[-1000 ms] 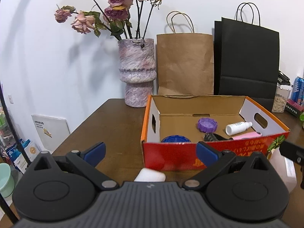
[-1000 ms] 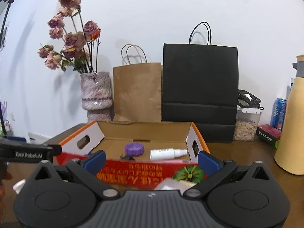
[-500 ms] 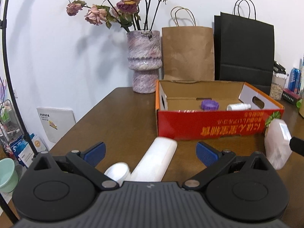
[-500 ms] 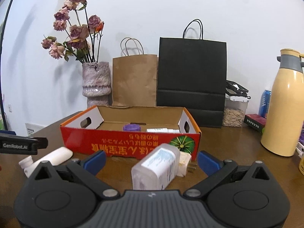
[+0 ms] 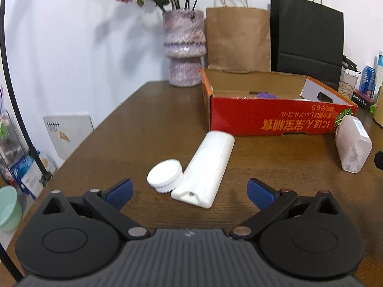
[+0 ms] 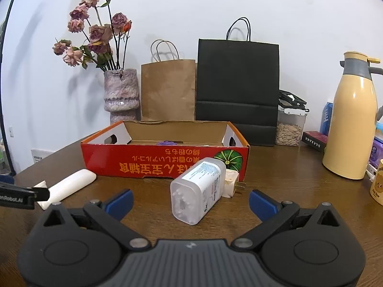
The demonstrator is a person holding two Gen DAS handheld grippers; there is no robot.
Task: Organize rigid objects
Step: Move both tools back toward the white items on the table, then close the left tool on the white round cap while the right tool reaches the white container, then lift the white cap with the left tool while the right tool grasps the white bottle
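White tube (image 5: 205, 167) lies dead ahead of the left hand-held gripper (image 5: 189, 192) — jaws wide, empty; right hand-held gripper (image 6: 190, 202) likewise — straddle its middle squarely.

Left gripper (image 5: 189, 192): matte black body, ribbed grey centre plate, two round discs, silver pivot screws, blue finger pads (image 5: 119, 192). Right gripper (image 6: 190, 199): identical build; white "GenRobot.AI" lettering on the left gripper's side.

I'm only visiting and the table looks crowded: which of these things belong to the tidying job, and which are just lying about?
Part of the job:
red cardboard box
white plastic tube with round cap
clear plastic rectangular bottle
cream plug adapter

Just lying about:
mottled purple vase of dried roses
brown paper bag
black paper bag
yellow thermos jug
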